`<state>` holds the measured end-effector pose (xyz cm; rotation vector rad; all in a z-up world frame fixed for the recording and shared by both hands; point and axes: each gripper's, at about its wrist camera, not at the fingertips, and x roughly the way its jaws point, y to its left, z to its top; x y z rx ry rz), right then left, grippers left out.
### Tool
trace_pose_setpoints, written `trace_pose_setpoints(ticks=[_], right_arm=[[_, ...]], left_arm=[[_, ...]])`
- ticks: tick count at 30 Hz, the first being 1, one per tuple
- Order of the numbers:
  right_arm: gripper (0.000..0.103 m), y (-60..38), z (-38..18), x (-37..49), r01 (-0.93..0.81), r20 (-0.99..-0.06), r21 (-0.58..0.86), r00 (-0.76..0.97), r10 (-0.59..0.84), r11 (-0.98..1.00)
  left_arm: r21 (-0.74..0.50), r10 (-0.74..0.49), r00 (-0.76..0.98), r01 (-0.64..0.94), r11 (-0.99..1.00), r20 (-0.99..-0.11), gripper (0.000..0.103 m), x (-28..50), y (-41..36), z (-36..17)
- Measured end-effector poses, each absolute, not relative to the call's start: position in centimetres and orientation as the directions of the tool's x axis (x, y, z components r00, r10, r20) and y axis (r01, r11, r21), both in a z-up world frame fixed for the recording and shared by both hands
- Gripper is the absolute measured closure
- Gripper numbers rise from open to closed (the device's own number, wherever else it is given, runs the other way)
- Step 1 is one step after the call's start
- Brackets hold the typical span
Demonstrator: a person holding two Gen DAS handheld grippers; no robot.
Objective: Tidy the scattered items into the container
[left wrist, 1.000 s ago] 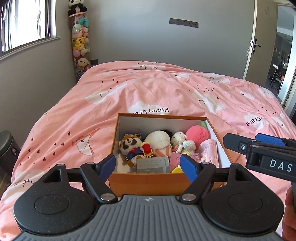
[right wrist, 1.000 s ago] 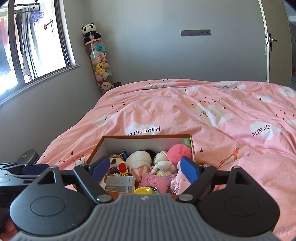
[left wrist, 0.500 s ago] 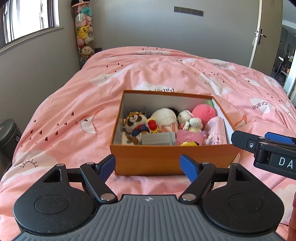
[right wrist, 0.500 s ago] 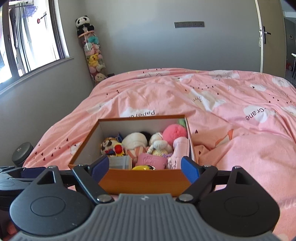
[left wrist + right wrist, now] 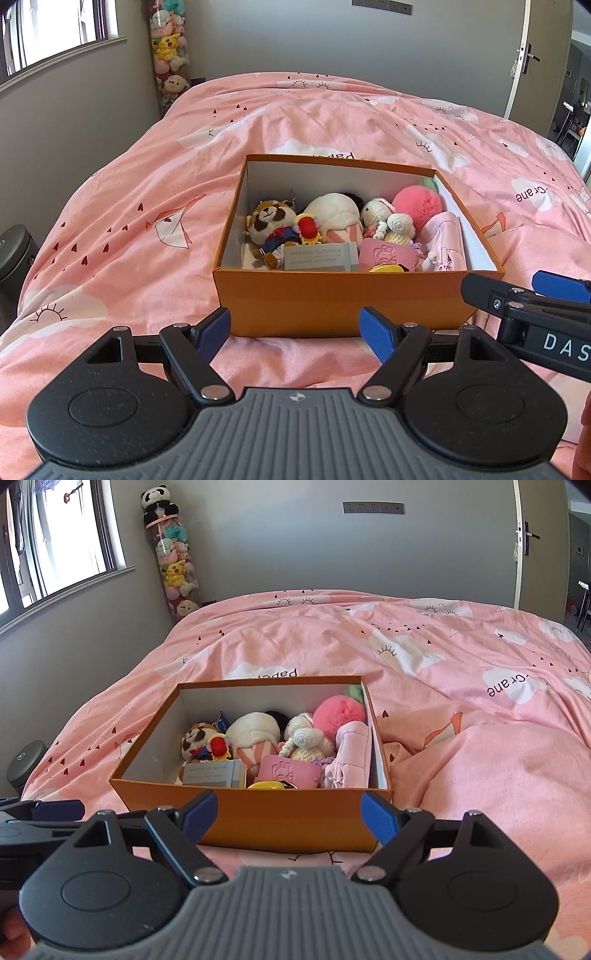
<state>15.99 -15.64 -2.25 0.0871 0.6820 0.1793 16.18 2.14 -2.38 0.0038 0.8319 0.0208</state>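
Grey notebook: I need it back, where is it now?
The grey notebook stands inside the orange box against its near wall, between the raccoon plush and the pink pouch.

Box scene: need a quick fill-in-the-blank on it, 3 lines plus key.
1. The orange box sits on a ____ bedspread.
2. Both the left gripper and the right gripper are ____ and hold nothing.
3. The grey notebook lies against the box's ____ wall, the one closest to the grippers.

Missing words: pink; open; near
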Motion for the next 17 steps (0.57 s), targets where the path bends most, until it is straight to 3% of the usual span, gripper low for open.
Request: trace_pose_setpoints(ticks=[17], right_arm=[[0.017, -15.58, -2.18, 15.60, -0.140, -0.614, 0.138, 0.765, 0.196, 0.981]], left_arm=[[0.023, 0.024, 0.677, -0.011, 1.000, -0.736, 0.012, 15.93, 1.66, -2.22]])
